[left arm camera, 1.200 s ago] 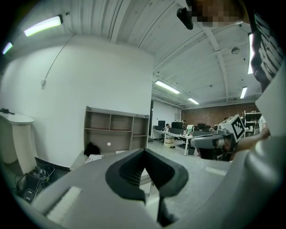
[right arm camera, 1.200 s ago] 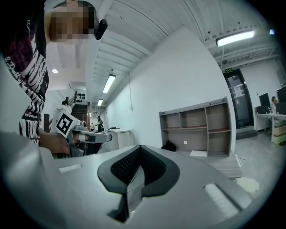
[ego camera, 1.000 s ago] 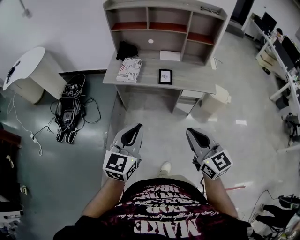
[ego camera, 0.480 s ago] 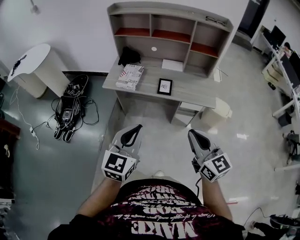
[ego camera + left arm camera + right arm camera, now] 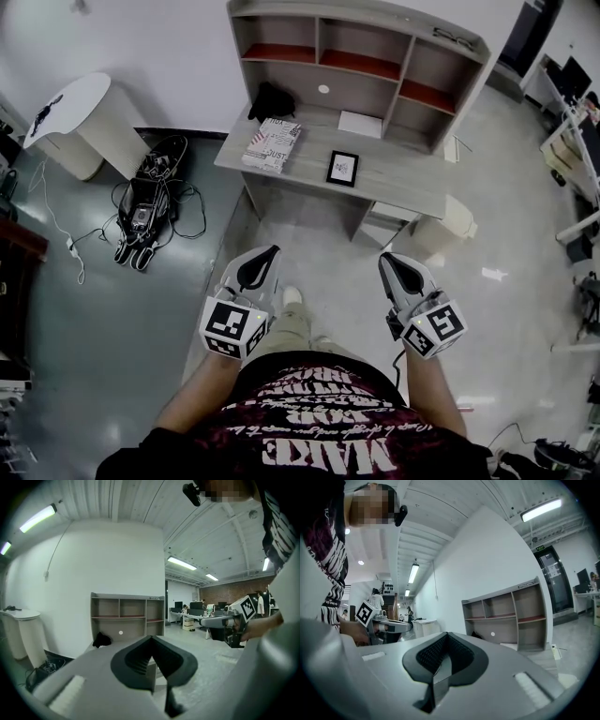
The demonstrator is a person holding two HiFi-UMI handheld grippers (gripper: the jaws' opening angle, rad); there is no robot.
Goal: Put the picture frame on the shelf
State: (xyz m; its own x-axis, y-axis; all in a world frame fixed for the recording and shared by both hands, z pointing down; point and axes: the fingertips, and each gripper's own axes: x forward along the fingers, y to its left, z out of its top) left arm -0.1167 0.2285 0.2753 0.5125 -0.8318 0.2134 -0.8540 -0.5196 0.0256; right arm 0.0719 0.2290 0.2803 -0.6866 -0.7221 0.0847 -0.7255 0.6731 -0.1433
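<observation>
The picture frame (image 5: 343, 168) lies flat on the tabletop (image 5: 398, 183) below the shelf (image 5: 356, 58), well ahead of us, its long axis running roughly shelfward. Our left tongs (image 5: 272, 253) and right tongs (image 5: 387, 260) are both clenched on nothing (the right looks somewhat nearer the frame).

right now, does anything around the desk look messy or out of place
Nothing is spilled or broken. Two things stand out: a tangle of cables and black gear sprawls on the floor left of the desk, and the picture frame seems to lie flat on the desk, not on the shelf.
</observation>
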